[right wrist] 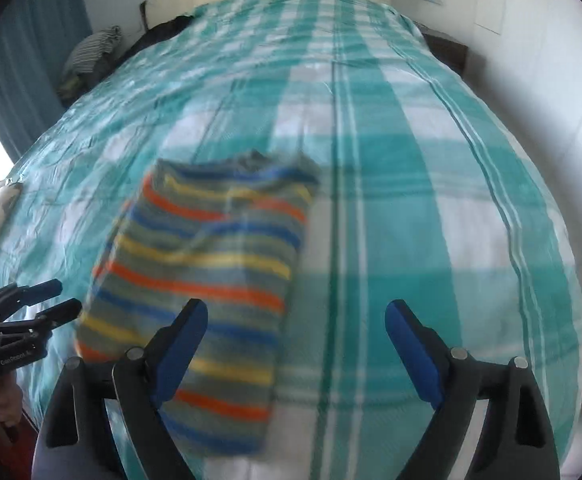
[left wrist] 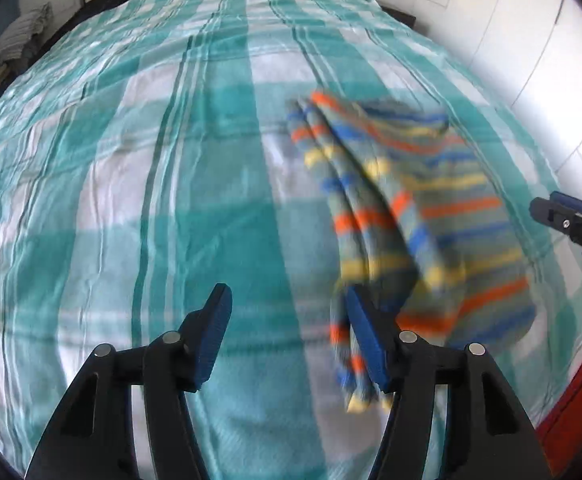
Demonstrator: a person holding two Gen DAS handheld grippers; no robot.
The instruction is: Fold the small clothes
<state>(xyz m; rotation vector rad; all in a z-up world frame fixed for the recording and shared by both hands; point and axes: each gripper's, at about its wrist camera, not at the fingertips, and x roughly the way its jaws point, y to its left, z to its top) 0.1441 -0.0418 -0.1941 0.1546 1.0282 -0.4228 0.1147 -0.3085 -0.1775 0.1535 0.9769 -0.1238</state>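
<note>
On a bed (right wrist: 431,184) covered in a teal-and-white checked spread, a small striped garment (right wrist: 207,264) is seen lying folded, its orange, blue and yellow bands blurred in both views. At the far left of the room, a heap of striped laundry (right wrist: 91,50) is glimpsed beside the bed. The left hand-held gripper (left wrist: 287,312) is held partly open with nothing between its blue pads; the garment's bunched edge lies just past its right finger, and contact there cannot be judged. The right hand-held gripper (right wrist: 295,320) is spread wide and empty above the garment's near right corner. The knit is judged light, soft and limp, likely to sag and slide out of its fold if lifted by one point; the doubled edges or two corners at once are judged the surest places for a pinch.
</note>
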